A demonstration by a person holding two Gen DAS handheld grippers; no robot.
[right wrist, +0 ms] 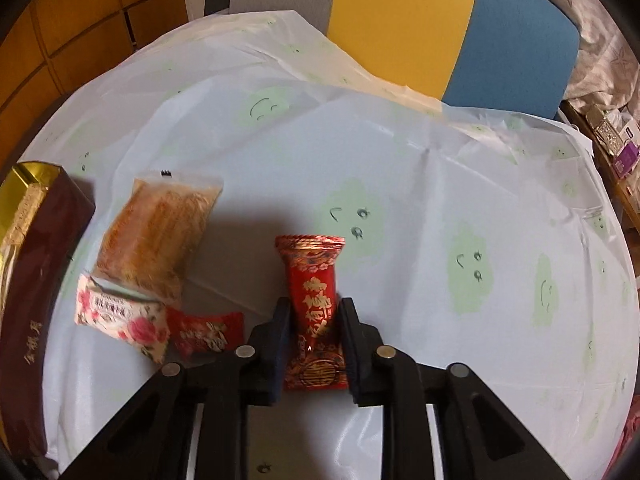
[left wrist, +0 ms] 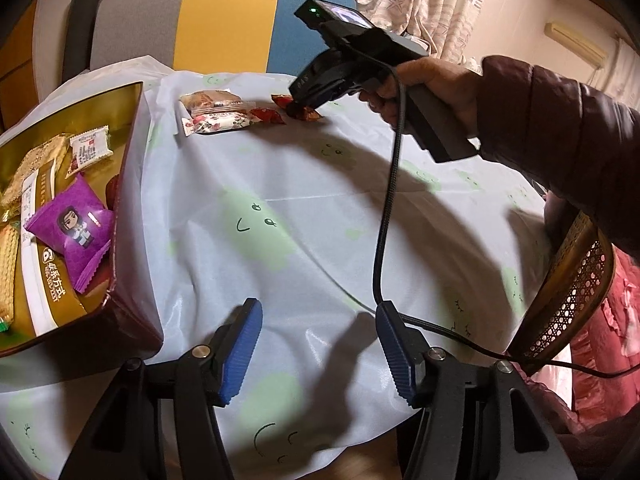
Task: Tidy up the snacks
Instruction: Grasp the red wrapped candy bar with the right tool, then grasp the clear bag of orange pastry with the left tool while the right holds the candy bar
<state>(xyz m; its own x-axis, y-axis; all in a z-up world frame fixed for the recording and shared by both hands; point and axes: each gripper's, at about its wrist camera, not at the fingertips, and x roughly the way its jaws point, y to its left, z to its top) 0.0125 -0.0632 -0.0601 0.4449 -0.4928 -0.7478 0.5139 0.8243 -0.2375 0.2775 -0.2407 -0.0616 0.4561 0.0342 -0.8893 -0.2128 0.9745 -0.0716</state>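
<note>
My right gripper [right wrist: 314, 314] is shut on a red candy with gold characters [right wrist: 314, 296], just above the pale tablecloth [right wrist: 420, 184]; it also shows in the left wrist view [left wrist: 302, 110] at the table's far side. Left of it lie a second red candy [right wrist: 206, 330], a pink floral packet [right wrist: 120, 316] and a clear-wrapped brown pastry [right wrist: 158, 230]. A gold-lined maroon box [left wrist: 132, 200] at the left holds several snacks, among them a purple packet [left wrist: 78, 228]. My left gripper [left wrist: 318, 340] is open and empty over the cloth's near side.
A grey, yellow and blue chair back [left wrist: 224, 20] stands behind the table. A black cable [left wrist: 386, 208] hangs from the right gripper's handle across the table. A woven rattan chair back [left wrist: 576, 292] is at the right edge. Wooden cabinets [right wrist: 80, 20] are at the far left.
</note>
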